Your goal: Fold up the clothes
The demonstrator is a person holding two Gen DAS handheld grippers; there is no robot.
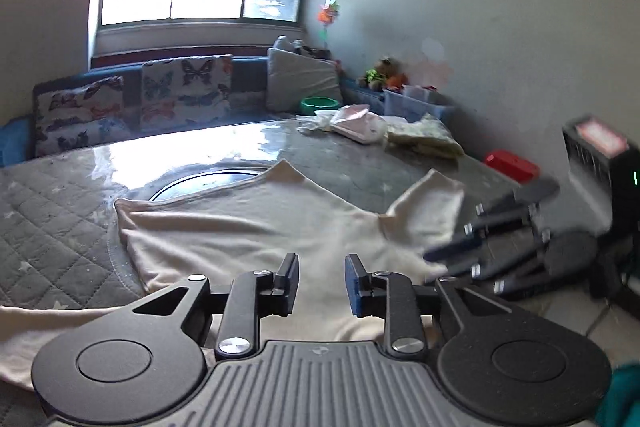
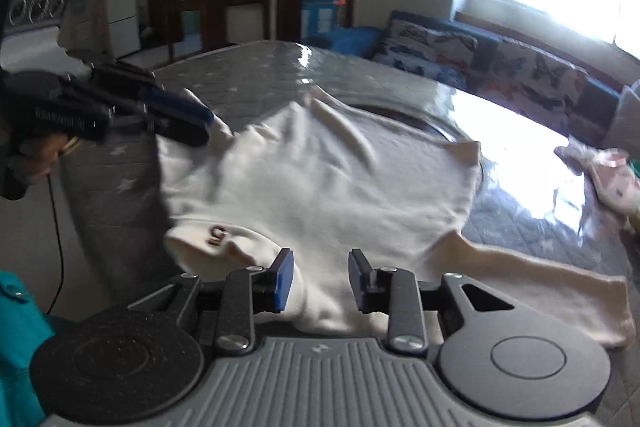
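L tool (image 1: 322,283) open, cream top (image 1: 256,227) hem over mattress (image 1: 52,227) edge

My right gripper (image 2: 320,281) hangs just over the near edge of the cream garment (image 2: 320,179), jaws parted, nothing pinched. The cloth lies rumpled across the grey quilted mattress (image 2: 256,75), a sleeve (image 2: 560,291) trailing right. Off to the left, blurred, my left gripper (image 2: 188,119) sits at the garment's far corner.
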